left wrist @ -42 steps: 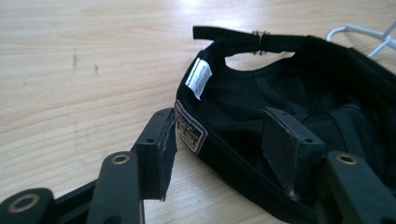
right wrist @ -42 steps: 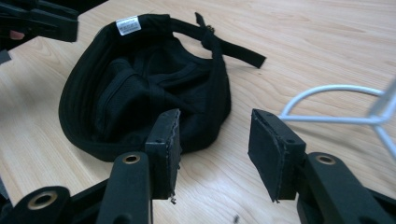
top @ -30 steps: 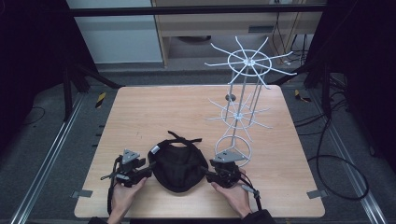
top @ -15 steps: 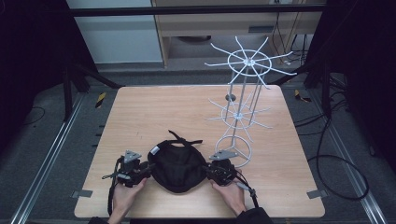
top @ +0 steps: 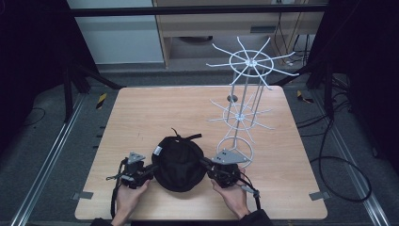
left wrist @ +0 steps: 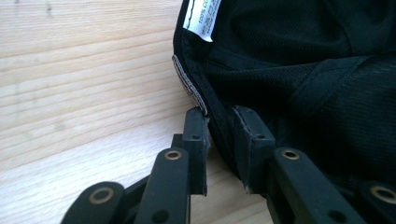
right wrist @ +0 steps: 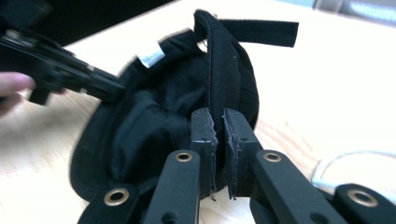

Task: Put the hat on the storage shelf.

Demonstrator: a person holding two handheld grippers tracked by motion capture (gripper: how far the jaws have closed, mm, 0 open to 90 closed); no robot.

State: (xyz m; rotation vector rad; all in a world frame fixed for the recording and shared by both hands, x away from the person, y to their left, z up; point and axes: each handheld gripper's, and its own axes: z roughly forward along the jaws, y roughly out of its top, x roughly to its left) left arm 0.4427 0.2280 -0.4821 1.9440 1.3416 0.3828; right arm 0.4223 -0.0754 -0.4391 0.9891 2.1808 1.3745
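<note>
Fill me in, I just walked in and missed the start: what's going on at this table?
A person holds a gripper in each hand and has a black cap pinched from both sides. The left gripper has its jaws shut on the cap's rim near the white label, and the right gripper is shut on the opposite rim. The cap sits upside down, inside showing, at the near edge of the wooden table. A white wire rack stands just beyond the right gripper, with nothing hanging on it.

A wooden table (top: 141, 113) carries a black cap (top: 179, 162) and a white wire rack (top: 242, 115).
</note>
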